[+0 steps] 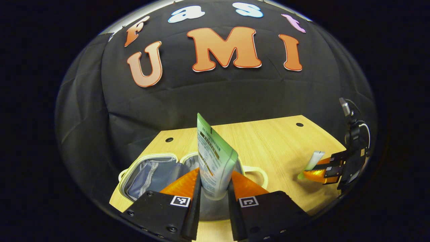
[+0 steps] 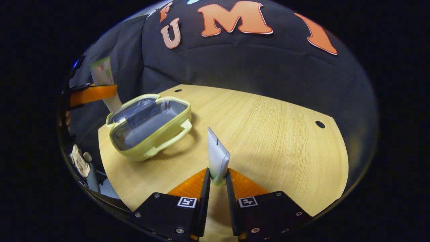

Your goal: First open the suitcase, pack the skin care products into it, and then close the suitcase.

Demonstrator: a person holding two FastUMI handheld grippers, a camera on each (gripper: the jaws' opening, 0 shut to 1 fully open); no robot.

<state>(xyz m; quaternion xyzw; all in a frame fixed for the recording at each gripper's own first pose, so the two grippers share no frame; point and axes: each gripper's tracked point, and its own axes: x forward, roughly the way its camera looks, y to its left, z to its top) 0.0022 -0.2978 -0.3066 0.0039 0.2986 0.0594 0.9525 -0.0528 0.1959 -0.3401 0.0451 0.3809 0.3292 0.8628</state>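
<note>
A small suitcase (image 1: 147, 156) with a pale yellow-green shell lies open on the wooden table (image 1: 268, 141), showing its grey lining. My left gripper (image 1: 215, 188) is shut on a green and white tube (image 1: 215, 158), held upright just above the open suitcase. In the right gripper view, my right gripper (image 2: 217, 181) is shut on a small white tube (image 2: 217, 156) above the table, to the right of the suitcase (image 2: 158, 141). The left gripper (image 2: 107, 92) with its tube (image 2: 102, 75) shows at the far left. The right gripper (image 1: 307, 174) with the white tube (image 1: 314, 160) shows at the far right.
The suitcase's handle (image 2: 169, 137) points toward the middle of the table (image 2: 275, 141). Small round holes (image 2: 319, 124) mark the tabletop near its far corners. Some pale objects (image 2: 80, 163) lie below the table's left edge. Black cloth forms the back wall.
</note>
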